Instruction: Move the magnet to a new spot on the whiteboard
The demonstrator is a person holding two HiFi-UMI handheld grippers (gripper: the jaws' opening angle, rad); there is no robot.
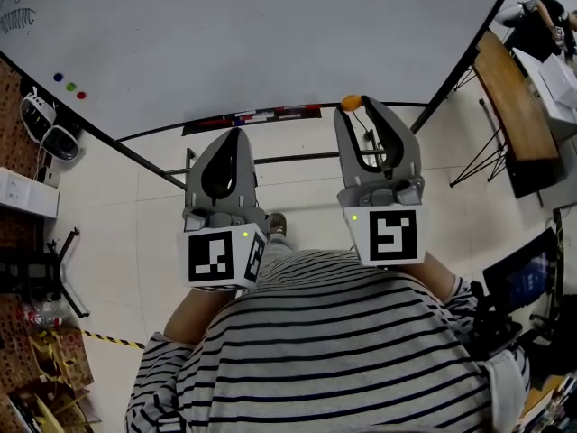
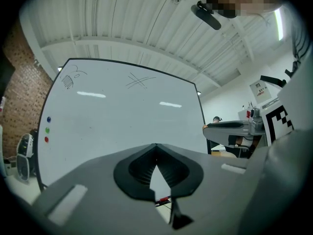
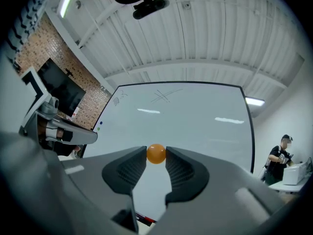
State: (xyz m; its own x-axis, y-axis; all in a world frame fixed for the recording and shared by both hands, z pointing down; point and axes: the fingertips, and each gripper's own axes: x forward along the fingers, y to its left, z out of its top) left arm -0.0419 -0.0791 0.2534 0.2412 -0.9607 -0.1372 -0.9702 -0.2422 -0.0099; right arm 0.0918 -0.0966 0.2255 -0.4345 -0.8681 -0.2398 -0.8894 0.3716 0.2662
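The right gripper [image 3: 156, 156] is pinching the orange ball-shaped magnet [image 3: 156, 153] between its fingertips and holding it in front of the whiteboard [image 1: 270, 34], seemingly clear of the surface. The left gripper [image 2: 156, 148] is hovering beside it, jaws pressed together with nothing between them. Blue, green and red dots [image 1: 69, 86] are sitting near the board's left edge.

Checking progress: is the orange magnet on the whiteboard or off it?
Off: the right gripper pinches the magnet between its jaw tips, well short of the whiteboard.
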